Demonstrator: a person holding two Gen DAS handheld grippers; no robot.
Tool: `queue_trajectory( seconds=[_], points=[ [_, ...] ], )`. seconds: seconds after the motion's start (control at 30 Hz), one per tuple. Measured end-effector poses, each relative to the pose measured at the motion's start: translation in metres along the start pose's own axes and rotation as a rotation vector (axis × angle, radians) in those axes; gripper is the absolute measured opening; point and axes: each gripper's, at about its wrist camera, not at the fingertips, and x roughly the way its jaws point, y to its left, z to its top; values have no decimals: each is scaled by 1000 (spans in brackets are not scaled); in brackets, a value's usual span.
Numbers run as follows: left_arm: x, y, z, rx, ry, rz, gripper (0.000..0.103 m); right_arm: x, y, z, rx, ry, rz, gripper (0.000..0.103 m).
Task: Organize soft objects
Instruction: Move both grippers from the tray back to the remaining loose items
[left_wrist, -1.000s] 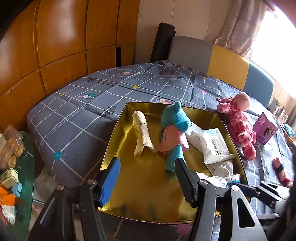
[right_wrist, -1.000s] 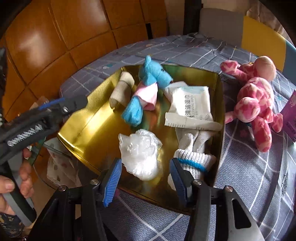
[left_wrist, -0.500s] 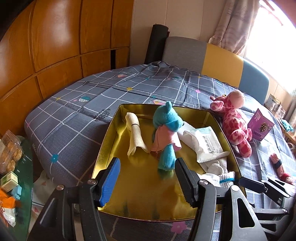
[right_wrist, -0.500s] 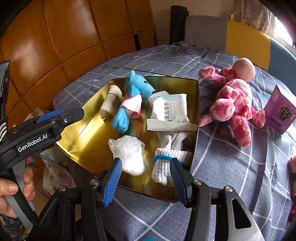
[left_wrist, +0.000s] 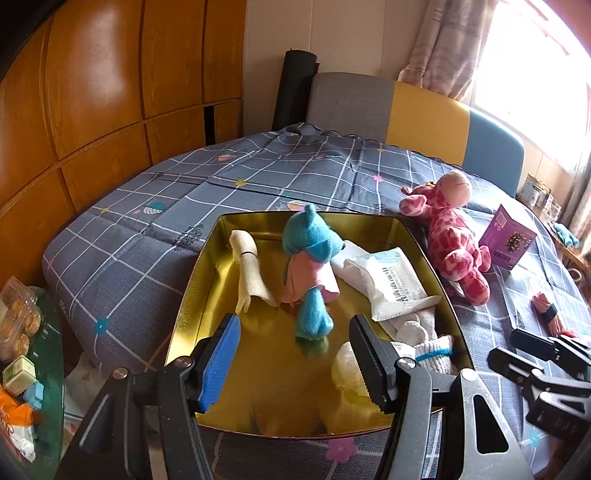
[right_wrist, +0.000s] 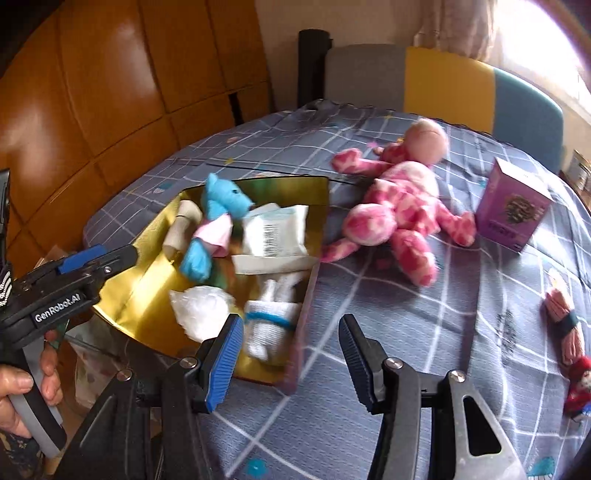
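A gold tin tray (left_wrist: 207, 280) (right_wrist: 147, 273) sits on the grey checked bedspread. It holds a blue plush toy in pink (left_wrist: 310, 266) (right_wrist: 218, 225), a cream roll (left_wrist: 247, 269), a wipes pack (left_wrist: 388, 284) (right_wrist: 277, 236), white socks (left_wrist: 424, 336) (right_wrist: 269, 325) and a clear plastic bag (left_wrist: 347, 365) (right_wrist: 199, 310). A pink spotted plush (left_wrist: 450, 236) (right_wrist: 399, 206) lies on the bedspread right of the tray. My left gripper (left_wrist: 295, 358) is open and empty over the tray's near edge. My right gripper (right_wrist: 291, 350) is open and empty at the tray's near right corner.
A purple box (left_wrist: 509, 240) (right_wrist: 513, 206) stands right of the pink plush. A pink rolled item with a dark band (left_wrist: 550, 317) (right_wrist: 565, 325) lies at far right. A glass side table with snacks (left_wrist: 22, 332) is at left. Wooden wardrobe panels are behind.
Both grippers have pulled back and up from the tray. The right gripper has swung right, away from the plastic bag and socks, toward the bedspread and pink plush.
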Motion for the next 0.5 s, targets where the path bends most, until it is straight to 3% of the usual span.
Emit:
queue_trajectory(
  seconds=[0.5],
  points=[
    [-6,-53,16,123,-18,-93,62,-46,-118,-35,179,13,-214,54]
  ],
)
